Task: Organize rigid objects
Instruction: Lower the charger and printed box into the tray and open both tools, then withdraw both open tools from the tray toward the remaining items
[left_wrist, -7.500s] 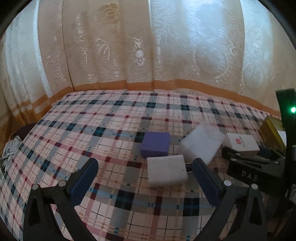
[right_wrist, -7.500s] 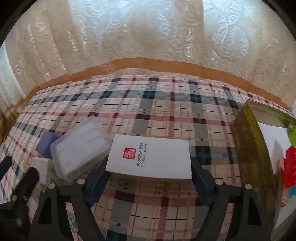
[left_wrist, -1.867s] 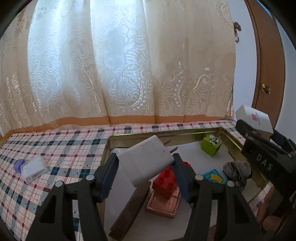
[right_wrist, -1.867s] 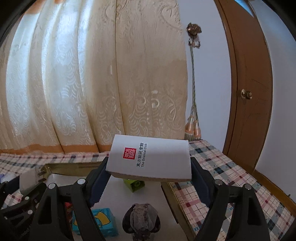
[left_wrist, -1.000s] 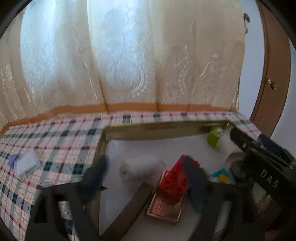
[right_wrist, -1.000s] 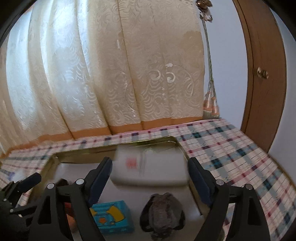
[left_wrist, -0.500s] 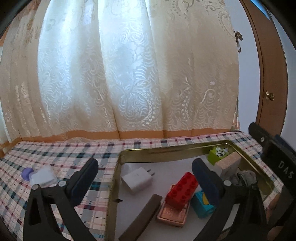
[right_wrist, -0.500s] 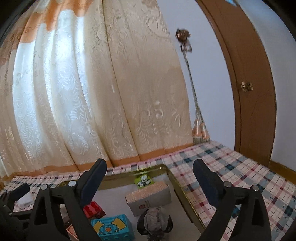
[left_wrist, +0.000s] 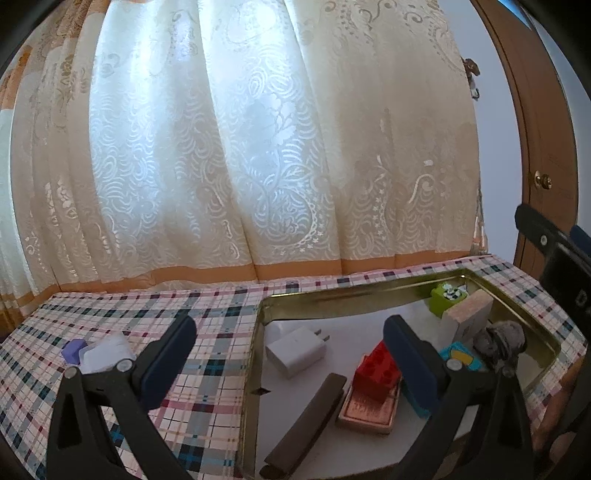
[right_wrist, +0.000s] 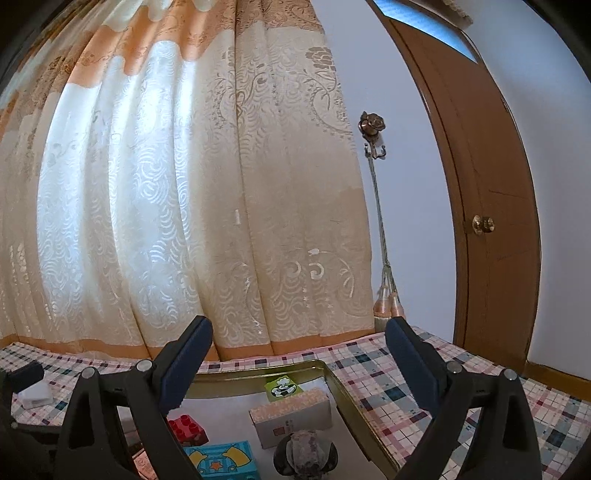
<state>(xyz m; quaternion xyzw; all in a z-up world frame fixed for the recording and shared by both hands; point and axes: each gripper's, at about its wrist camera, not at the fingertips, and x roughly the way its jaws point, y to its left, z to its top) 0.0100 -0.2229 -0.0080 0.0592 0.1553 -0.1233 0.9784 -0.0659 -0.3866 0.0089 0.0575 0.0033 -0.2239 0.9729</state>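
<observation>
A gold metal tray (left_wrist: 354, 301) (right_wrist: 351, 402) lies on the plaid table. In it lie a white charger (left_wrist: 295, 350), a red brick (left_wrist: 376, 374) (right_wrist: 186, 430), a white card box with a pink edge (left_wrist: 469, 314) (right_wrist: 291, 415), a green cube (left_wrist: 445, 297) (right_wrist: 282, 387), a blue box (right_wrist: 221, 459), a grey stone (left_wrist: 498, 341) (right_wrist: 304, 456), a dark bar (left_wrist: 306, 417) and a copper tin (left_wrist: 369, 408). My left gripper (left_wrist: 288, 365) is open and empty above the tray's left side. My right gripper (right_wrist: 299, 365) is open and empty above the tray.
A white block (left_wrist: 107, 356) (right_wrist: 35, 395) and a purple block (left_wrist: 74, 350) lie on the plaid cloth (left_wrist: 166, 314) left of the tray. A curtain (left_wrist: 240, 166) hangs behind the table. A wooden door (right_wrist: 491, 221) stands at the right.
Both grippers opened: the charger and the card box, held 1.9 s ago, now lie in the tray. Both grippers have since lifted and tilted up.
</observation>
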